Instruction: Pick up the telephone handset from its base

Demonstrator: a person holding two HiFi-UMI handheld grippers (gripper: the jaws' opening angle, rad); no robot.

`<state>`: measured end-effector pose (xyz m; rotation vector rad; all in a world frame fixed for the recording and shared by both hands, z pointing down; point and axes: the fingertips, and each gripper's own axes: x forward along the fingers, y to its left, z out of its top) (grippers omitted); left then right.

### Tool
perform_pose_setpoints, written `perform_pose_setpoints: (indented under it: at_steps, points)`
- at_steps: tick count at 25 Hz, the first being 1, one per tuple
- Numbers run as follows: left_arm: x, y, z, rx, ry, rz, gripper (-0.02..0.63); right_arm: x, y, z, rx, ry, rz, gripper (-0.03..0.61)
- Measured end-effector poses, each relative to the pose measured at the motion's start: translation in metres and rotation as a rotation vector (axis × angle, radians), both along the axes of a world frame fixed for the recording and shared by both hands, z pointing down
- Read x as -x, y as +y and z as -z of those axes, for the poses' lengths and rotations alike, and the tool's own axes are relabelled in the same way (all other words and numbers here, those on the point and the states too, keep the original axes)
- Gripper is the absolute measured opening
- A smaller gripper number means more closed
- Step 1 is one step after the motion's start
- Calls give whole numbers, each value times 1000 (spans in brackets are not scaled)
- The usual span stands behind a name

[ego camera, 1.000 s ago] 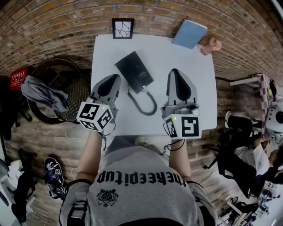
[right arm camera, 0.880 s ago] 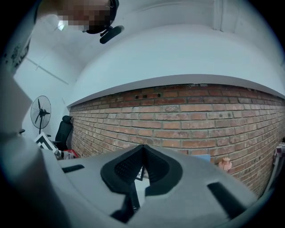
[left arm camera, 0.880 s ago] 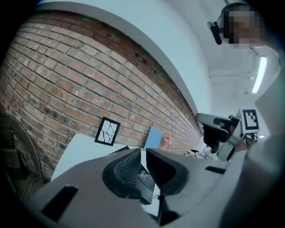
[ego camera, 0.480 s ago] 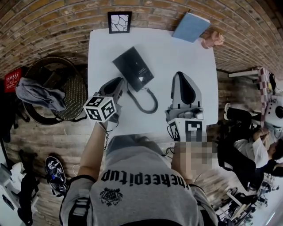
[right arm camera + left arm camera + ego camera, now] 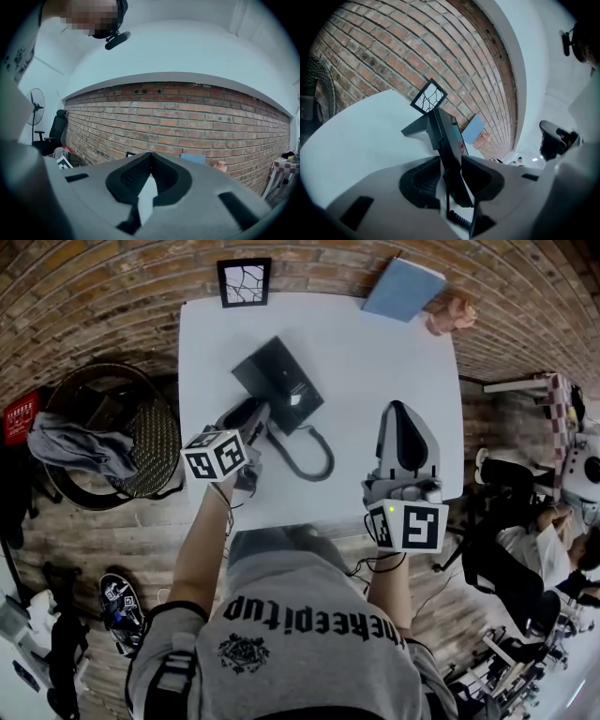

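Observation:
A black telephone base sits tilted on the white table, with its coiled cord looping toward me. The handset lies along the base's near left side. My left gripper is low at that side. In the left gripper view its jaws are opening around the left gripper, with the handset's end between the pads and slivers of gap on both sides. My right gripper hovers to the right of the cord, away from the phone. In its own view the right gripper has its tips together and holds nothing.
At the table's far edge stand a small framed picture, a blue notebook and a pink figurine, against a brick wall. A wicker basket with grey cloth stands left of the table. Chairs stand to the right.
My left gripper moved forward and down from the table's near edge to the phone, and its jaws went from shut to spread around the handset. The right gripper drifted slightly right.

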<state>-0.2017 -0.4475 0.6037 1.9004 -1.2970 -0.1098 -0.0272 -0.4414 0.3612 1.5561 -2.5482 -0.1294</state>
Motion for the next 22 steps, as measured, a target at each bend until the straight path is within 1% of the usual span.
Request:
perform_pose_setpoints:
  at_steps: [3,7,10,13,16,19,22]
  points:
    - [-2,-6,-2,0,33,-5,121,-4,-1,-2,5,7,-12,3]
    - [-4,-14,-2,1,99,4,121,-8,-1,-4,11,17,-25,3]
    - [-3,-16,-5,9,120,14,124,-11,0,-5,11,21,-37,3]
    - [-8,-13,-7,14,155,2,126,-12,1,-5,9,23,-44,3]
    - [-6,-12,-4,19,162,13,106,-10,3,-4,8,26,-41,3]
    - [-11,-9,-5,65,231,21,92,-8,5,-3,2,31,-38,3]
    - [-13,-8,5,60,282,20,73,-8,8,-1,-5,32,-39,3]
